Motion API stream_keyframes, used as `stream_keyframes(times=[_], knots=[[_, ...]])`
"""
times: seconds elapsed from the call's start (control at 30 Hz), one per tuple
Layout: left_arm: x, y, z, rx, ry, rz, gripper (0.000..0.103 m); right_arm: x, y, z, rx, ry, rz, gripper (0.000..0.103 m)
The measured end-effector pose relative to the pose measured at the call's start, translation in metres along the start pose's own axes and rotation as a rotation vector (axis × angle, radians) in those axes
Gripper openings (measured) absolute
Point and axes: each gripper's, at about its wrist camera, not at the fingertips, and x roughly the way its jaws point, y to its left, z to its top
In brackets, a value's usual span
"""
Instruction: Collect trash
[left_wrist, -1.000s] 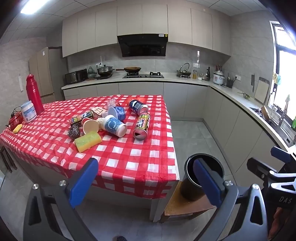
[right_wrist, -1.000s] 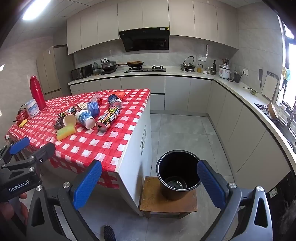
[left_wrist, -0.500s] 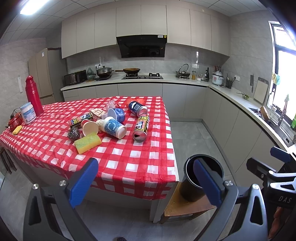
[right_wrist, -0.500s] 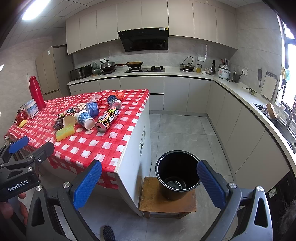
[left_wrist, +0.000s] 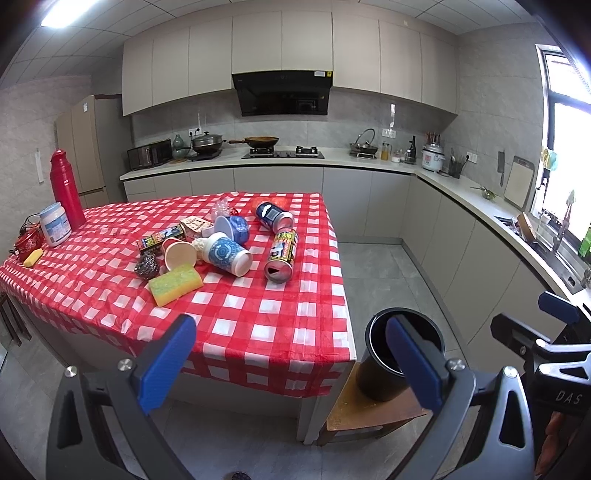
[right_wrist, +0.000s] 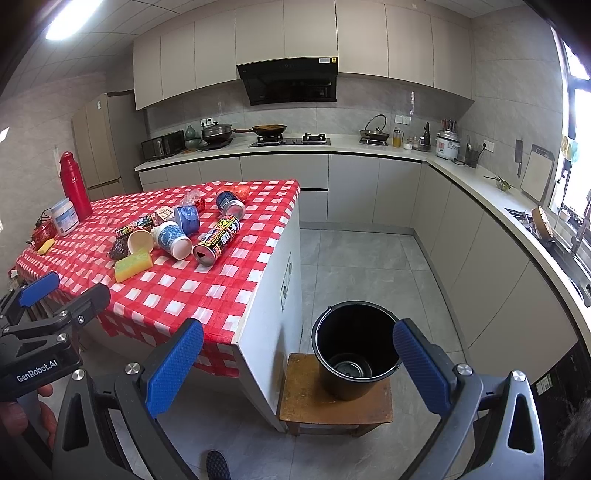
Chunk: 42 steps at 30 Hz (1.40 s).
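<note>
Trash was seen heaped near the middle of the table, on a red-and-white checked cloth. A tall can lay on its side, mouth toward the near edge; a second can lay tipped just behind it. A blue patterned cup lay on its side beside the tall can, with a red cup touching it on the left and another blue cup behind. A yellow-green sponge was noted nearest the front edge, a steel scourer just beside it, and a flat printed box behind the cups.

A black bucket stood on a low wooden stool on the floor, just off the table's right end. A can was seen lying at its bottom.

The left gripper was held off the table's near edge, jaws spread wide, nothing between them. The right gripper was held above the floor before the bucket, jaws likewise spread wide and empty; in its view the bucket was framed between the blue pads.

At the table's far left a red flask stood upright, with a white tub just beside it. Both grippers were well apart from the trash.
</note>
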Motion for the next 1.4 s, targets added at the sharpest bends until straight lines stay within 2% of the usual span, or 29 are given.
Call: stream_keyframes(times=[1.4], knots=[[-0.0079, 0.0011, 0.0000, -0.005, -0.013, -0.007, 0.103, -0.0080, 0.0005, 0.0032, 0.009, -0.019, 0.005, 0.103]])
